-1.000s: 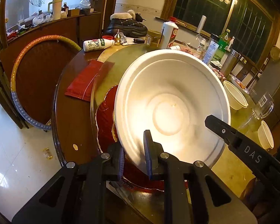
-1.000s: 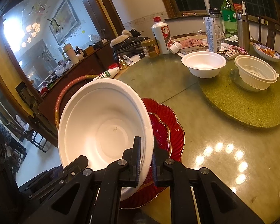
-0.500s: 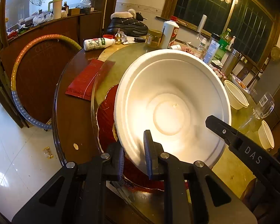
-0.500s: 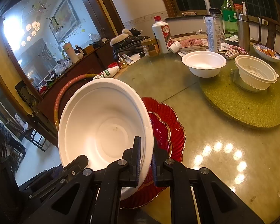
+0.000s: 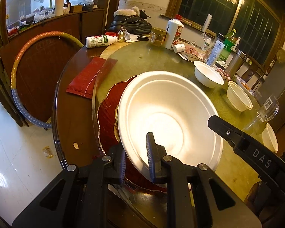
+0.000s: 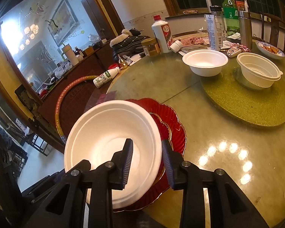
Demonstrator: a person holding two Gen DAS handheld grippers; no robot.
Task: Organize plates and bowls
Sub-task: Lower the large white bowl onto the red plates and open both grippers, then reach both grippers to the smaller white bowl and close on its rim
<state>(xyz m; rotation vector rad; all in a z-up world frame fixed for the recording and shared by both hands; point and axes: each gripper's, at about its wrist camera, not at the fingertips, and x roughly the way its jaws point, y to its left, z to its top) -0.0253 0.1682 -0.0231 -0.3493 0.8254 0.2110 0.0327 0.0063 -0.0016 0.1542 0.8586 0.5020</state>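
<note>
We take the red scalloped plate (image 6: 172,125) as our landmark; it lies on the glass tabletop (image 6: 209,144) near the table's edge. The large white bowl (image 5: 169,117) sits on top of this plate and covers most of it, so that only the plate's left and near rim show in the left wrist view.

The left gripper (image 5: 136,159) is clenched on the bowl's near rim: one pad lies inside the bowl, the other outside against the wall, and the rim runs between them. We cannot tell whether the bowl rests flat on the plate or sits a little tilted in this grip.

The right gripper (image 6: 148,161) has just been opening. Its jaws now stand apart with the bowl's right rim between them; the left pad hangs inside the bowl and the right pad stands outside, above the plate's rim. We see a gap on the inner side, so we read this grip as released.

Beyond the plate, farther across the table, a smaller white bowl (image 6: 205,61) stands upright. To its right a ribbed white container (image 6: 258,72) sits on a green round mat (image 6: 252,104). Both are well apart from the plate. A white milk bottle (image 6: 104,77) lies on its side at the table's far-left edge, past the plate. A red packet (image 5: 89,77) lies on the wood rim to the plate's left.
</note>
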